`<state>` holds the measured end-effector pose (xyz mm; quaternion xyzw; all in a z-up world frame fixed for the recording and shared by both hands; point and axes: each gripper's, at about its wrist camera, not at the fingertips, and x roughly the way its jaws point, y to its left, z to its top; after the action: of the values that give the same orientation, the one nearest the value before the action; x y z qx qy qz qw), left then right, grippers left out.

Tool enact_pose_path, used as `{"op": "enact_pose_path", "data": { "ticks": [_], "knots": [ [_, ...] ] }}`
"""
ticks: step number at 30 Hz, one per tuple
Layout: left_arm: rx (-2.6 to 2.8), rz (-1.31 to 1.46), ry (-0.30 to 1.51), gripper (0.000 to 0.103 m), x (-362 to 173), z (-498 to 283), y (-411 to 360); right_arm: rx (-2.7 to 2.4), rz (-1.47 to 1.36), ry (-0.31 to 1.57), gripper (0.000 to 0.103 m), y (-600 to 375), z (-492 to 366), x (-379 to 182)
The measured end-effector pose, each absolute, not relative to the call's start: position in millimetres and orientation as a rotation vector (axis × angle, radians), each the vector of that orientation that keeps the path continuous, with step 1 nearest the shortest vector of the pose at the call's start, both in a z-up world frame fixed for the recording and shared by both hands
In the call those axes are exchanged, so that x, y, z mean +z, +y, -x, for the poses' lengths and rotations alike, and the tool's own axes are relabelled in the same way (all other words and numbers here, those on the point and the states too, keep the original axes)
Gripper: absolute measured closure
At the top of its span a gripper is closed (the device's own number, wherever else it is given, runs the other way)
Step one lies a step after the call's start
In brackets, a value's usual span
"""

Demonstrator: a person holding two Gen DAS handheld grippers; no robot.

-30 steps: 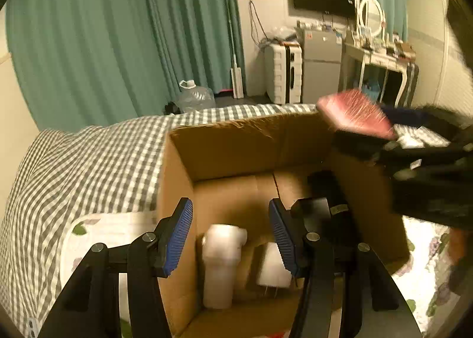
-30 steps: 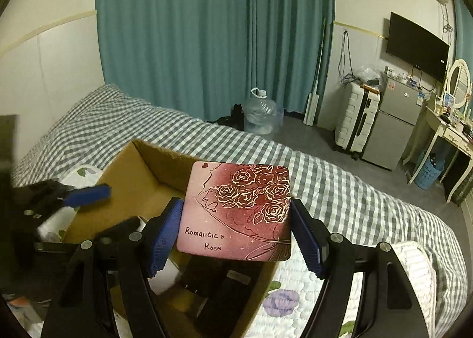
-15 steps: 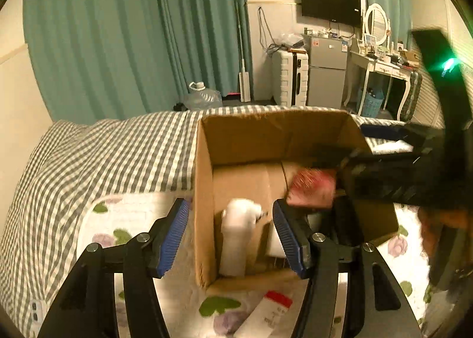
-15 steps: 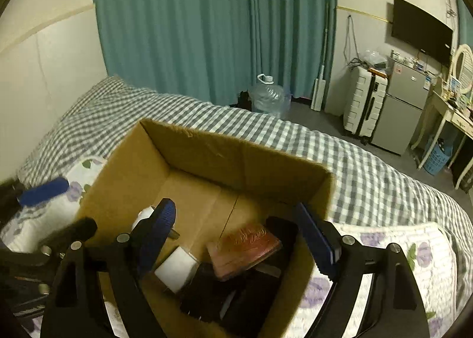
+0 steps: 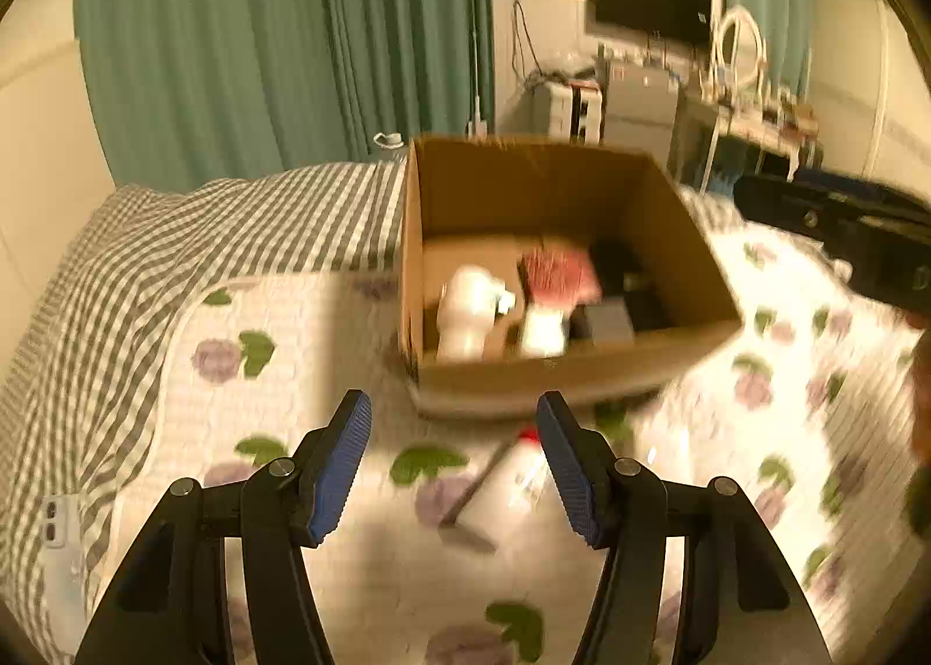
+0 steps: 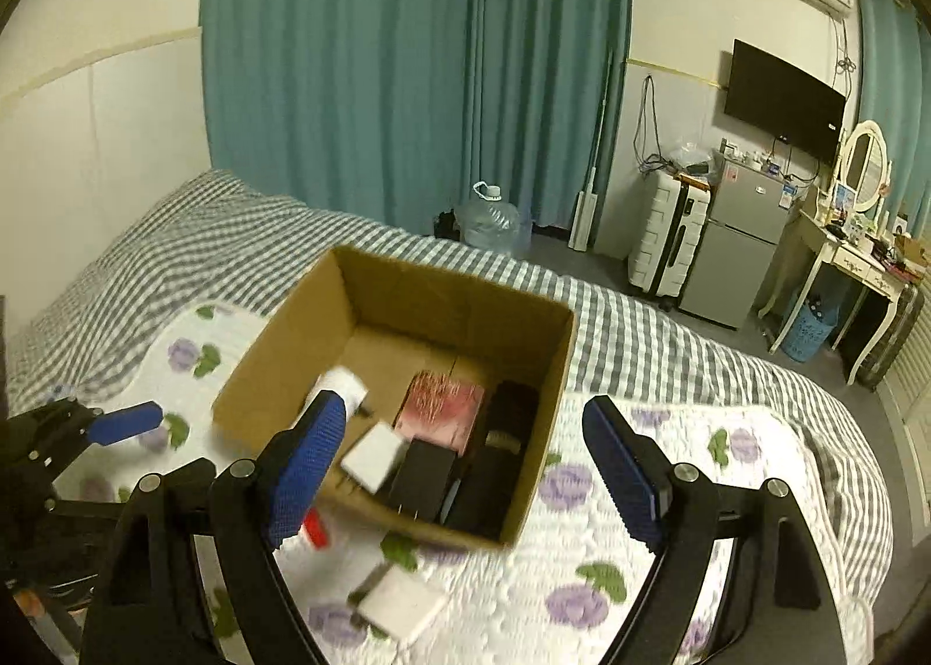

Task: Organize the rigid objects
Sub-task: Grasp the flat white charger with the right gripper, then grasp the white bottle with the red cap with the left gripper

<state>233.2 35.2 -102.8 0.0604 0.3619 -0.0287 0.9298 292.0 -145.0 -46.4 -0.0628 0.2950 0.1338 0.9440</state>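
Cardboard box on the floral quilt is holding the red rose-printed box beside chargers, while both grippers, left and right, are hovering wide-jawed and empty, seemingly lining up the loose white items outside.
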Motion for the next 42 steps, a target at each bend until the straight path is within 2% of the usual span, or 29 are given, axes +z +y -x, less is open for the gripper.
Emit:
{"op": "enact_pose_path", "data": {
  "ticks": [7, 11, 20, 22, 23, 24, 42],
  "knots": [
    [-0.075, -0.167, 0.847, 0.041, -147, -230, 28, 0.269, 0.106, 0.712, 0.019, -152, -268, -111],
    [-0.051, -0.115, 0.879, 0.041, -154, -236, 41, 0.277, 0.151, 0.831, 0.019, -138, -280, -158],
    [-0.05, -0.132, 0.917, 0.041, -166, -244, 38, 0.361, 0.211, 0.923, 0.019, -116, -281, -212],
    [-0.063, -0.136, 0.926, 0.041, -168, -245, 37, 0.36, 0.199, 0.942, 0.022, -114, -285, -219],
    [-0.067, -0.138, 0.928, 0.041, -169, -245, 36, 0.364, 0.188, 0.948, 0.03, -115, -287, -222],
    [-0.07, -0.139, 0.929, 0.041, -169, -246, 36, 0.356, 0.188, 0.946, 0.033, -113, -287, -223],
    [-0.141, -0.209, 1.006, 0.041, -210, -282, 7, 0.345, 0.162, 0.881, 0.033, -146, -277, -190]
  ]
}}
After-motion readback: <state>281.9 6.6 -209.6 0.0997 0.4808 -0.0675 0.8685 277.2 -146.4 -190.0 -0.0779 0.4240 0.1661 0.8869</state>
